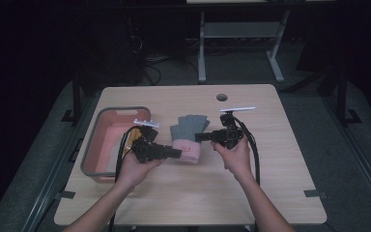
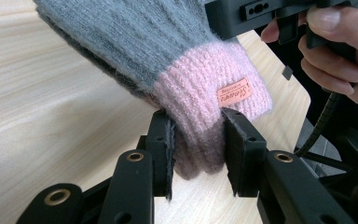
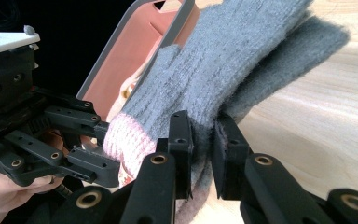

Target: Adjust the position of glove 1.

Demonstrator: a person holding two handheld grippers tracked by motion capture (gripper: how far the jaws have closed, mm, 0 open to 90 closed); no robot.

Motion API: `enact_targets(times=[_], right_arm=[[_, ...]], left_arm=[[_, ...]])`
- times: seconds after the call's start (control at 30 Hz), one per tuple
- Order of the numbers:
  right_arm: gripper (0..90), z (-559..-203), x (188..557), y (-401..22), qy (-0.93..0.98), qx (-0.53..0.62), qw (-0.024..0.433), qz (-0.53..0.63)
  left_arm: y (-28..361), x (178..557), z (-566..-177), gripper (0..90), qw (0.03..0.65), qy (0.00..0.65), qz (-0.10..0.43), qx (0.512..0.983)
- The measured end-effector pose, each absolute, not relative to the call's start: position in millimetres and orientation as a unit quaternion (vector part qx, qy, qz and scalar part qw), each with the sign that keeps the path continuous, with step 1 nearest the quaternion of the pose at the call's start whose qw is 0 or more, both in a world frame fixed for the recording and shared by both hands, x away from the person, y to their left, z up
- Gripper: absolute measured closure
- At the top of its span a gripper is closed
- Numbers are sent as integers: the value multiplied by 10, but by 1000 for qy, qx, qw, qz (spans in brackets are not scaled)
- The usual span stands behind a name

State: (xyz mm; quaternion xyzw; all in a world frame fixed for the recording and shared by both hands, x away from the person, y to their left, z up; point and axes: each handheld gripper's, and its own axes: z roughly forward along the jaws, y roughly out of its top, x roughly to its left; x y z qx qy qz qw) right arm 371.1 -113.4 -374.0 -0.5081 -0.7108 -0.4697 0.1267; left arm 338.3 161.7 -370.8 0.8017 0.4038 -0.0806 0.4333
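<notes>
The person's forearms are coming in from the bottom edge of the high view, each hand wrapping a black gripper over the wooden table [image 1: 280, 159]. The left gripper [image 2: 198, 140] is clamping its two jaws on the pink ribbed cuff of the knitted glove [image 2: 158, 51], the cuff bulging out between the pads just below a small orange label [image 2: 234, 92]. The right gripper [image 3: 203, 135] is pinching the grey part of the same glove, its jaws nearly together with the wool squeezed thin between them.

In the high view the glove [image 1: 188, 133] is sitting near the middle of the table between the left gripper [image 1: 176, 153] and the right gripper [image 1: 200, 137], grey fingers pointing away from the person and pink cuff toward them. Whether it is lying on the table or hanging slightly above it is hard to tell.

There is one glove, though in the right gripper view a second grey layer is showing beneath the first, so it could be a pair stacked together. One pink basin with a grey rim [image 1: 92, 145] is standing at the table's left side, just beside the left hand [image 1: 133, 169]. Something pale and yellowish is lying inside it, mostly hidden behind the gripper and too dim to identify. The right hand [image 1: 234, 154] is gripping its handle, with black cables looping down past the wrist.
</notes>
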Motion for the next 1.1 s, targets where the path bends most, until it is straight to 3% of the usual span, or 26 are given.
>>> enact_targets(times=[1.1], right_arm=[[787,-3594,3854,-770,-722,-480,134,-480]], left_arm=[[2024,3419,-3571,678,445,410,-71,793]])
